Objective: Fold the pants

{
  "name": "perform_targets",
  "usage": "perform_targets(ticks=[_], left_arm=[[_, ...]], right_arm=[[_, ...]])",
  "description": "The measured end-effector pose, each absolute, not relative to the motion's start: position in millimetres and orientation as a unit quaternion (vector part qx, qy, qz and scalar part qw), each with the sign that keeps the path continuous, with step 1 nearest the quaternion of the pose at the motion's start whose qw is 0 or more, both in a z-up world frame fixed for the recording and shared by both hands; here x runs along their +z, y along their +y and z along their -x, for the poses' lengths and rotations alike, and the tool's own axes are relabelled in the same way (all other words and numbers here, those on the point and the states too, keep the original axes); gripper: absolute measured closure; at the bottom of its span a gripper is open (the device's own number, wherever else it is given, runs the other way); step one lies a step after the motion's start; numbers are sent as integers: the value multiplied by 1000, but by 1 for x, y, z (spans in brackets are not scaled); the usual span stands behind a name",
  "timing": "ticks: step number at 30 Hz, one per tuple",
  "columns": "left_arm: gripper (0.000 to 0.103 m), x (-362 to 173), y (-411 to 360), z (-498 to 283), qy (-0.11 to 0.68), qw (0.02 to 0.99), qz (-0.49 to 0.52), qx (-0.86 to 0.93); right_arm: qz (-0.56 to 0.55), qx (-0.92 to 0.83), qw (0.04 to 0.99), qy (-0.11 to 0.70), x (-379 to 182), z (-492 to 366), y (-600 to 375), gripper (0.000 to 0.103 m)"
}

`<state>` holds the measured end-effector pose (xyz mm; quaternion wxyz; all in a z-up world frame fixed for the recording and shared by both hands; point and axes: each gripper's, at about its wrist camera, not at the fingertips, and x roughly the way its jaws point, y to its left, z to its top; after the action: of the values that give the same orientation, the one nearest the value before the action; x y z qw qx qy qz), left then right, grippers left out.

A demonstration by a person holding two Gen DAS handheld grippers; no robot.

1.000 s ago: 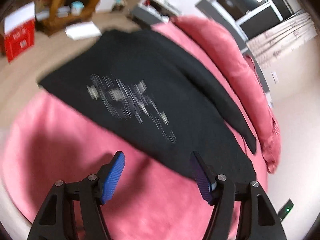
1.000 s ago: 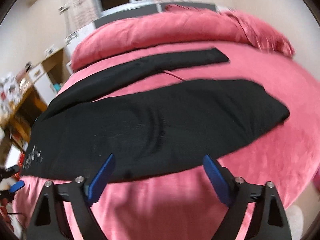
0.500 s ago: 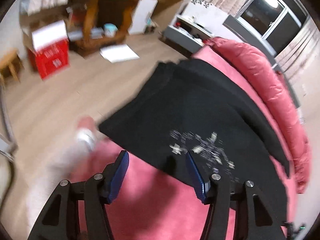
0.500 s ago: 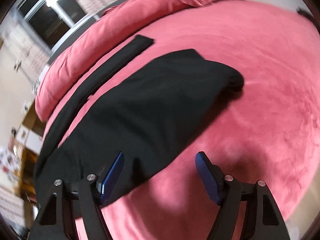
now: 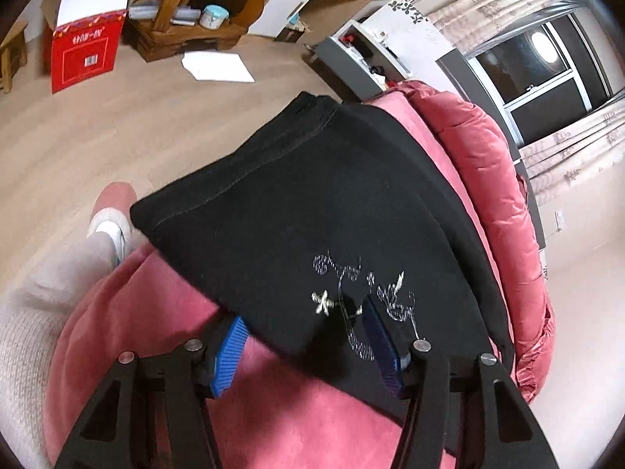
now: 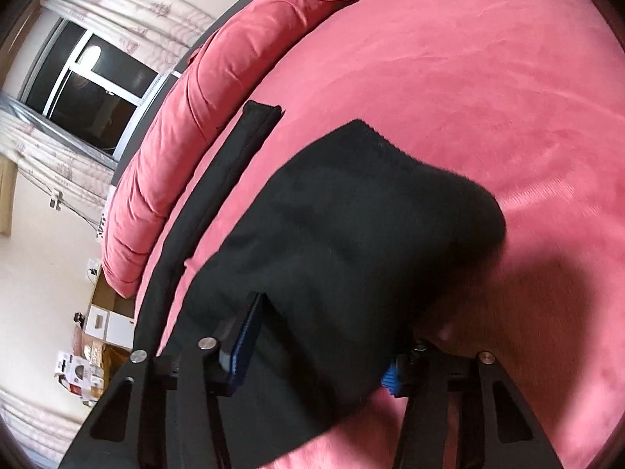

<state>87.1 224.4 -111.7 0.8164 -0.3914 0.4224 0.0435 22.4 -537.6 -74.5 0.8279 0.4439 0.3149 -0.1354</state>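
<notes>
Now, in the left wrist view, the left gripper (image 5: 308, 346) has come down onto the near edge of the black pants (image 5: 312, 211), at the waist end that hangs over the side edge of the bed (image 5: 129, 320); a second ago it hung clear above them; its jaws have just been closing a little and straddle the hem beside the silver embroidery (image 5: 363, 301), one blue pad under the cloth and one on top, yet they look parted, so it reads as open around the fabric, not clamped. Beyond the bed edge lie a wooden floor (image 5: 97, 125), a red box (image 5: 84, 54) and white paper (image 5: 218, 67); a person's leg (image 5: 50, 273) stands at the bed's side.

In the right wrist view, the right gripper (image 6: 316, 359) has likewise dropped to the near edge of the pants (image 6: 351, 242), on the nearer leg; its jaws have just been closing with the cloth between them; whether the pads already pinch it I cannot tell, since one pad is mostly hidden beneath the fabric. The far leg (image 6: 234, 164) lies beside the red duvet roll (image 6: 187, 125) at the bed's far edge; a dark window (image 6: 93, 97) sits behind.

Both ends seem ready to be lifted for the lengthwise fold.
</notes>
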Motion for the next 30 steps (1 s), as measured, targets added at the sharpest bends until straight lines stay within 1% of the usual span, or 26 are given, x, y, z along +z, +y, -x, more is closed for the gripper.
perform_targets(ticks=[1, 2, 3, 4, 5, 6, 7, 8, 9, 17, 22, 25, 28, 30], left_arm=[[46, -111, 224, -88, 422, 819, 385, 46], [48, -110, 223, -88, 422, 824, 376, 50], [50, -110, 221, -89, 423, 827, 366, 55], [55, -110, 220, -93, 428, 829, 355, 63], [67, -110, 220, -92, 433, 829, 347, 70], [73, -109, 220, -93, 439, 829, 340, 74], [83, -108, 221, -93, 441, 828, 339, 69], [90, -107, 222, -93, 441, 829, 338, 62], [93, -105, 223, -92, 441, 831, 333, 57], [96, -70, 216, -65, 428, 848, 312, 16], [96, -57, 206, -43, 451, 844, 289, -4], [96, -62, 198, -31, 474, 838, 271, -5], [96, -79, 189, -28, 506, 829, 239, 5], [92, -88, 185, -29, 523, 820, 231, 16]], right_arm=[[-439, -137, 828, 320, -74, -26, -539, 59], [-430, -140, 829, 328, -73, -31, -540, 69], [-424, -142, 830, 334, -72, -35, -540, 75], [-419, -143, 830, 339, -72, -38, -540, 84], [-420, -140, 830, 340, -71, -40, -541, 90], [-422, -137, 830, 338, -69, -40, -542, 93], [-419, -136, 833, 335, -66, -38, -543, 95], [-408, -138, 840, 332, -61, -37, -542, 96], [-396, -142, 846, 327, -56, -35, -542, 96], [-354, -158, 871, 303, -20, -8, -544, 96], [-344, -172, 873, 298, -5, 20, -557, 96], [-337, -188, 872, 300, -7, 37, -568, 96], [-344, -197, 863, 314, -23, 44, -577, 96], [-349, -209, 851, 333, -41, 44, -579, 95]])
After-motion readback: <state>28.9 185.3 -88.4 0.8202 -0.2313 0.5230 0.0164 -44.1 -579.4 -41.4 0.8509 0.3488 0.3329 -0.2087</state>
